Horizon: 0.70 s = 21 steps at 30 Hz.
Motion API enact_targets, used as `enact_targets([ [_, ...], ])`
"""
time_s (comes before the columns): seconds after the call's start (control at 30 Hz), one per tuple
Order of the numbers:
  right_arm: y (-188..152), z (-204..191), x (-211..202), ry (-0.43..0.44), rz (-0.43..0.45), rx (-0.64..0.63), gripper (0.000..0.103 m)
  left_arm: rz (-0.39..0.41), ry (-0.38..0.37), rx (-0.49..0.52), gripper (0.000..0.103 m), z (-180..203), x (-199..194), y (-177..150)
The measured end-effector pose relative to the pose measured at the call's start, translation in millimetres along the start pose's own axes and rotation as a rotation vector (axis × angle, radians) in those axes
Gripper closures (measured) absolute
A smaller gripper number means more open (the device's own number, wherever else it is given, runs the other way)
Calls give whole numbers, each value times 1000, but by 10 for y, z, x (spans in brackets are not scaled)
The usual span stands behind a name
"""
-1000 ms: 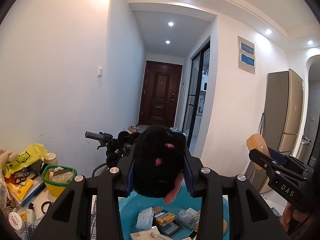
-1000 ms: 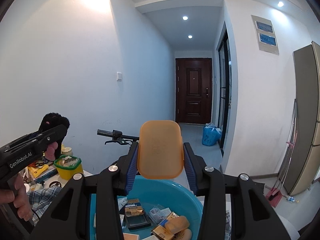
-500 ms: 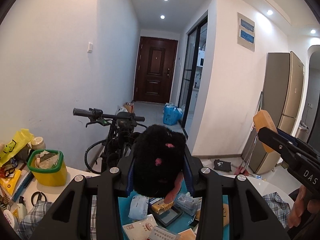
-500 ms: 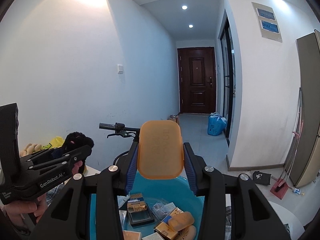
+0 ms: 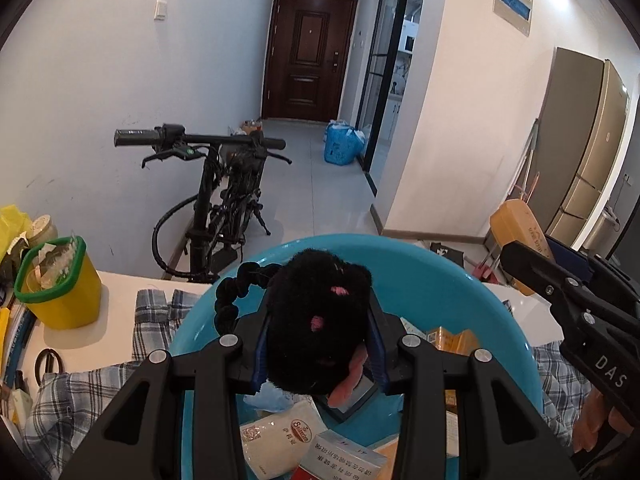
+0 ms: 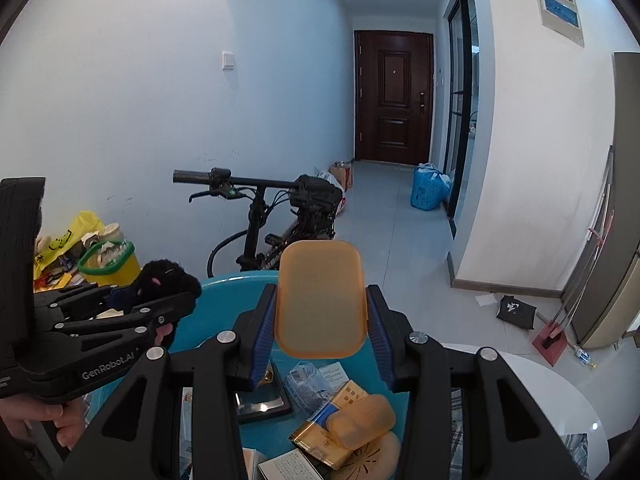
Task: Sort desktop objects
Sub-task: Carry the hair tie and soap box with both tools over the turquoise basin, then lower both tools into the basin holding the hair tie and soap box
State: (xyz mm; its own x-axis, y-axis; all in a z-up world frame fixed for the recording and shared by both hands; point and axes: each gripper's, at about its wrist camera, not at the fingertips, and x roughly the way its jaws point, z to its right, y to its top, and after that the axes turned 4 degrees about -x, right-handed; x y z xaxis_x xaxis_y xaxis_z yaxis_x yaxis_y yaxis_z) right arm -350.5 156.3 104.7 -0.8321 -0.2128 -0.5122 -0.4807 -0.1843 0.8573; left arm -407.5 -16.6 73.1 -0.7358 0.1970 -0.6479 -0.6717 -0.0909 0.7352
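My left gripper is shut on a black plush toy with pink spots and a curly tail, held above the blue basin. It also shows at the left of the right wrist view. My right gripper is shut on a flat orange plastic lid, held above the same basin. The lid also shows at the right of the left wrist view. The basin holds several small boxes, a tissue pack and orange pieces.
A yellow tub with a green rim stands on the white table at the left, by scissors and clutter. A checked cloth lies under the basin. A bicycle leans on the wall beyond the table.
Both grippers have tilted downward with their loads held, so the basin and table now fill more of each view. The two grippers stay side by side.
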Motion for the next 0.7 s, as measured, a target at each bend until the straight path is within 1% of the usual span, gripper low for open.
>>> enact_targets([
  [0.07,-24,-19,82,12,-30,-5,61,-47,-14,-15,61,-31,124,-21],
  [0.2,-96,4,233,41,-92,6,61,-143,-17,-23,61,-71,366,-87],
  [0.27,-128,8,321,35,-131,3,61,-195,-54,-47,61,-105,460,-125],
  [0.3,-146,5,372,29,-149,-3,61,-208,-57,-49,61,-106,492,-140],
  [0.37,-197,-8,427,35,-175,-4,61,-224,-44,-38,61,-96,542,-168],
  [0.5,-257,-17,541,54,-221,-12,61,-251,-57,-45,61,-101,582,-199],
  [0.63,-304,22,583,66,-254,-8,61,-258,-51,-38,61,-81,588,-216],
  [0.7,-302,26,590,72,-255,-5,61,-260,-47,-36,61,-72,593,-216],
])
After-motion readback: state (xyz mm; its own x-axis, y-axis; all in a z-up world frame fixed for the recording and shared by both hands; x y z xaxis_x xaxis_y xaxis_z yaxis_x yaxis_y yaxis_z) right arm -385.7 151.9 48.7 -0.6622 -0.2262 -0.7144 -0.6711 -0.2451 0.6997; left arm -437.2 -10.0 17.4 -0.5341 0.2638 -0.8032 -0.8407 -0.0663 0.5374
